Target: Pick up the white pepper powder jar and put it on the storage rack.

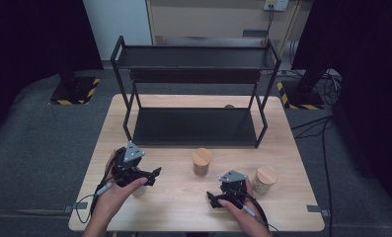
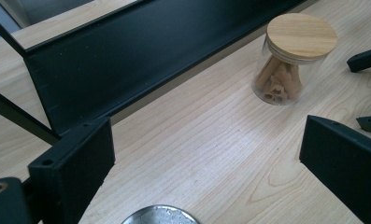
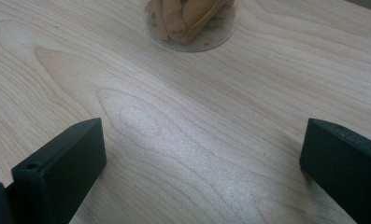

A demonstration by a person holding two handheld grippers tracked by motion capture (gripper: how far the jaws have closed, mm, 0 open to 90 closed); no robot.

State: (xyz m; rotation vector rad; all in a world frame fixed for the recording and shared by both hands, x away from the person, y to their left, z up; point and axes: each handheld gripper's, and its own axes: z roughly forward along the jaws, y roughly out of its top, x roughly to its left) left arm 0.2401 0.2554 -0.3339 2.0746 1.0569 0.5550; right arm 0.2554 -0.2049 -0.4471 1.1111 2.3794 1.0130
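Black claws, both spread wide with nothing between them, over a pale wooden bench (image 1: 174,197).
The left claw (image 1: 151,177) hangs over a small metal-lidded jar (image 2: 160,215) right below it; the right claw (image 1: 214,200) points at bare wood near a pasta jar (image 1: 201,161), with a second wood-lidded jar (image 1: 264,180) just beside that hand and a black shelf rack (image 1: 196,126) beyond.

Cut off at six o'clock in left gripper view: a metal lid (image 2: 160,215), mostly lost. At twelve o'clock in right gripper view: jar (image 3: 190,24), top cropped away.
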